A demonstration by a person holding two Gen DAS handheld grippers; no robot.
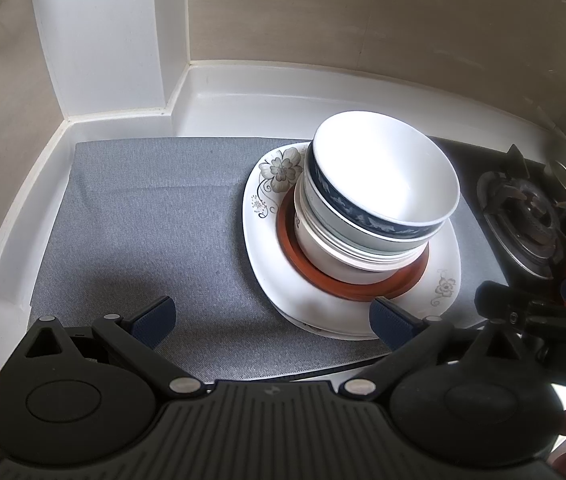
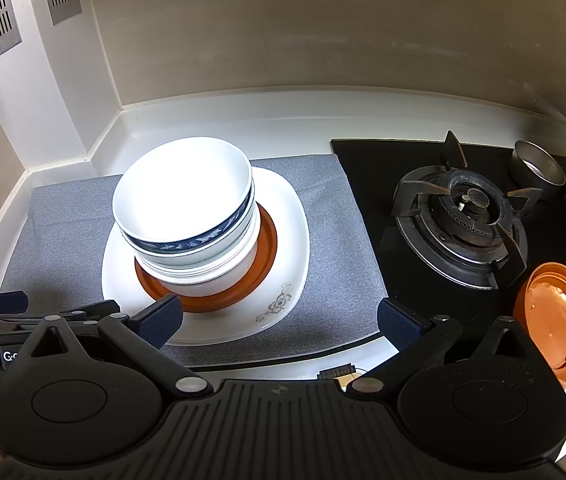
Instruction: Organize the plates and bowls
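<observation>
On grey mat [image 1: 143, 216] beside stove [image 2: 463, 216]: bowls [image 1: 379, 192] nested, stacked on orange plate [image 1: 295, 252], on white floral plate [image 1: 267, 208]. Stack looks finished. Orange dish [image 2: 559, 324] by burner possibly next; needs a rim grasp. Left gripper [image 1: 271, 320] and right gripper [image 2: 279, 320] spread wide, holding nothing, just short of plate edge.

Left hand-held gripper [image 1: 271, 322] and right hand-held gripper [image 2: 281, 320], both wide apart, empty.
</observation>
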